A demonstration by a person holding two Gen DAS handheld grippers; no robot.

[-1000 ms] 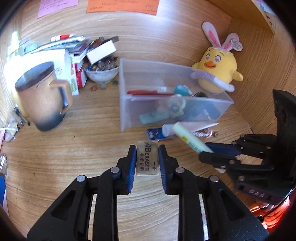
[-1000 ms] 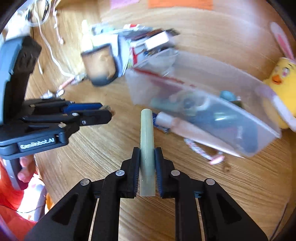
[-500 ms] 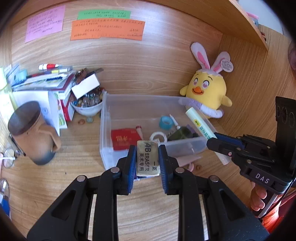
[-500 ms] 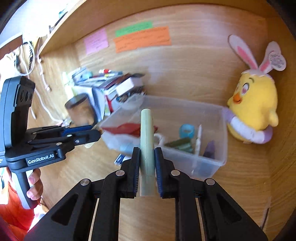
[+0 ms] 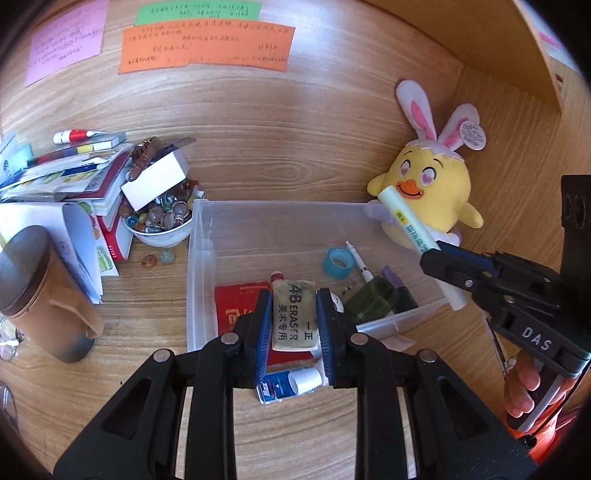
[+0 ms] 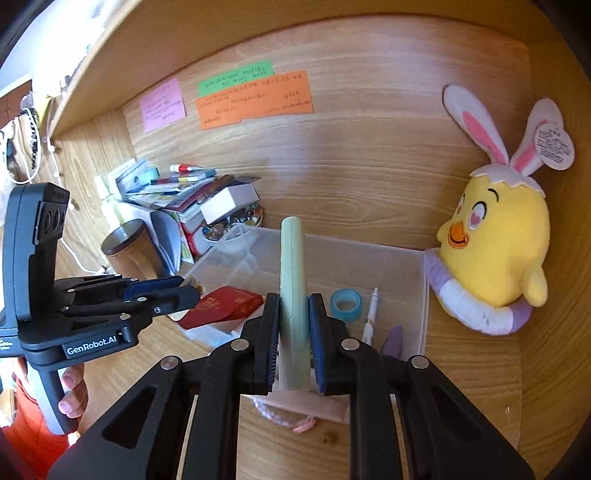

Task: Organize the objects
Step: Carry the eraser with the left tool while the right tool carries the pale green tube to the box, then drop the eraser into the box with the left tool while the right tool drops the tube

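Both hand-held grippers carry stationery above the clear plastic bin (image 5: 207, 266).
The left hand-held gripper (image 5: 293, 325) is clamped on a 4B eraser (image 5: 294, 314); the right hand-held gripper (image 6: 291, 332) is clamped on a pale green glue stick (image 6: 291, 280). Inside the bin lie a red booklet (image 6: 225, 304) and blue tape roll (image 6: 345, 302); behind sits a yellow chick plush (image 6: 495, 254).

I counted three paper notes on the back wall: one pink (image 5: 62, 38), one green (image 5: 197, 13), one orange (image 5: 207, 46). On the surface I saw one clear bin (image 5: 199, 258), one brown mug (image 5: 40, 295), one bowl of glass beads (image 5: 160, 225) and one plush chick (image 5: 432, 184). One eraser (image 5: 294, 315) and one green stick (image 6: 291, 295) were held.
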